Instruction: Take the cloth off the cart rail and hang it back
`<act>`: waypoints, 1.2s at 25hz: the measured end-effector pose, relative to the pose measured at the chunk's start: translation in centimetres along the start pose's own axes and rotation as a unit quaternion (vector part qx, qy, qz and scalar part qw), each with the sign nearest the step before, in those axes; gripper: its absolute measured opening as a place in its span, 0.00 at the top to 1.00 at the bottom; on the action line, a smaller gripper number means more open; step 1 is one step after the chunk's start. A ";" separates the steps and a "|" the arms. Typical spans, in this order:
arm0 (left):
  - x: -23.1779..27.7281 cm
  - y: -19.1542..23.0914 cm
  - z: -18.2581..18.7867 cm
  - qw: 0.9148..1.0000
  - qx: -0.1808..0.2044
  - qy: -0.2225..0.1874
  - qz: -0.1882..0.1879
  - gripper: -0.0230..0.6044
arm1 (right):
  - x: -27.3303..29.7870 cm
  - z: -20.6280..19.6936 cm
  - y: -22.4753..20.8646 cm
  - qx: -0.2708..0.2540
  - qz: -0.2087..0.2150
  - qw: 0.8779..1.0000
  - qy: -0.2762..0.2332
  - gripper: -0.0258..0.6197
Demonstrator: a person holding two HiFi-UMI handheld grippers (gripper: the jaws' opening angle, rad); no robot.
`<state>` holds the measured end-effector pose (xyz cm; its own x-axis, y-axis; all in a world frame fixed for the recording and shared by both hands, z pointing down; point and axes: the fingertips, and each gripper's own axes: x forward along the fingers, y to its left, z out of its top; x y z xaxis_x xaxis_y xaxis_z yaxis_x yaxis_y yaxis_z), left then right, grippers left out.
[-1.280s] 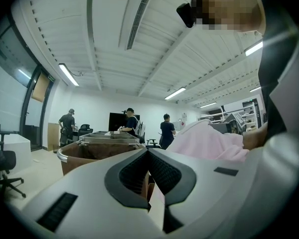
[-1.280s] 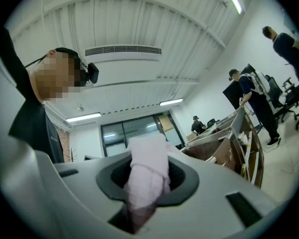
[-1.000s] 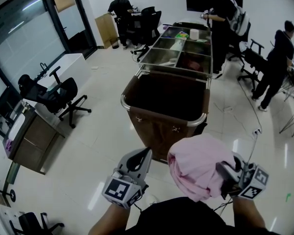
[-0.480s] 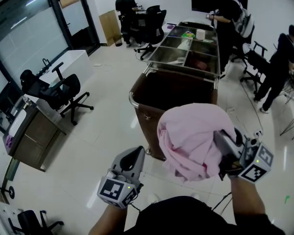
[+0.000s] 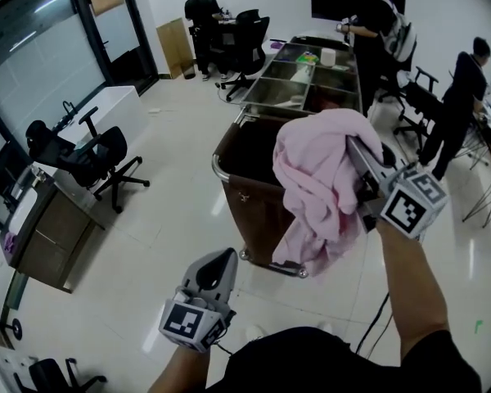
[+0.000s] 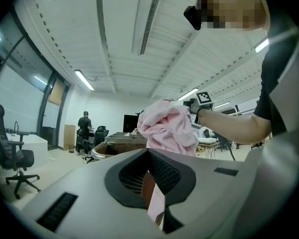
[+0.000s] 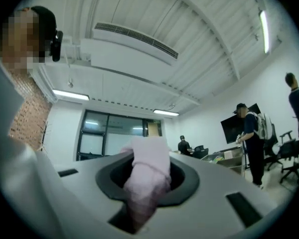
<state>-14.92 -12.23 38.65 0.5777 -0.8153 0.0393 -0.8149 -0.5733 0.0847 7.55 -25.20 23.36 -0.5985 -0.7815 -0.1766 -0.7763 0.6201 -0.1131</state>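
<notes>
Pink cloth (image 5: pixel 315 182) hangs bunched from the right gripper (image 5: pixel 362 162), whose jaws are clamped on a fold of it. A second ago the bundle sat low, close to the person's body. Since then the right arm has carried it up and forward, and it now shows against the near right corner of the brown cart (image 5: pixel 254 207), beside the cart rail (image 5: pixel 216 169). The left gripper (image 5: pixel 219 262) stays low at the left, jaws together on nothing.

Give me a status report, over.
Right tongs shut on pink cloth, held high by the cart. Left tongs empty, low. Visible cart rail bare.
</notes>
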 end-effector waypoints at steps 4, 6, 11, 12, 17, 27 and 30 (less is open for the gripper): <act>0.4 -0.1 -0.5 1.000 -0.004 0.003 -0.001 0.96 | 3.3 -4.9 -3.9 -0.021 -0.053 0.996 0.073 0.80; 0.5 -0.3 -0.5 1.000 -0.007 0.004 -0.003 0.96 | 4.7 -8.1 -5.4 -0.024 -0.071 0.991 0.113 0.80; 0.7 -0.9 -0.7 1.000 -0.011 0.001 -0.005 0.96 | 7.0 -15.1 -8.8 -0.028 -0.100 0.976 0.191 0.80; 0.6 -0.9 -0.8 1.000 -0.014 -0.001 -0.004 0.96 | 7.2 -16.1 -9.5 -0.023 -0.104 0.973 0.203 0.80; 0.3 -0.7 -1.3 1.000 -0.018 0.001 0.002 0.96 | 8.2 -20.2 -11.2 0.069 -0.083 0.950 0.292 0.78; 0.3 -0.7 -1.5 1.000 -0.021 0.004 0.007 0.96 | 6.9 -20.1 -12.5 0.113 -0.067 0.946 0.296 0.48; 0.7 -1.0 -1.5 1.000 -0.020 0.004 0.003 0.96 | 5.9 -18.6 -13.2 0.108 -0.070 0.951 0.281 0.48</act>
<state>-13.68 -12.10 40.05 0.5726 -0.8185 0.0470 -0.8164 -0.5640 0.1238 10.61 -39.26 41.97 -0.5505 -0.7333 0.3990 -0.8338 0.4594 -0.3060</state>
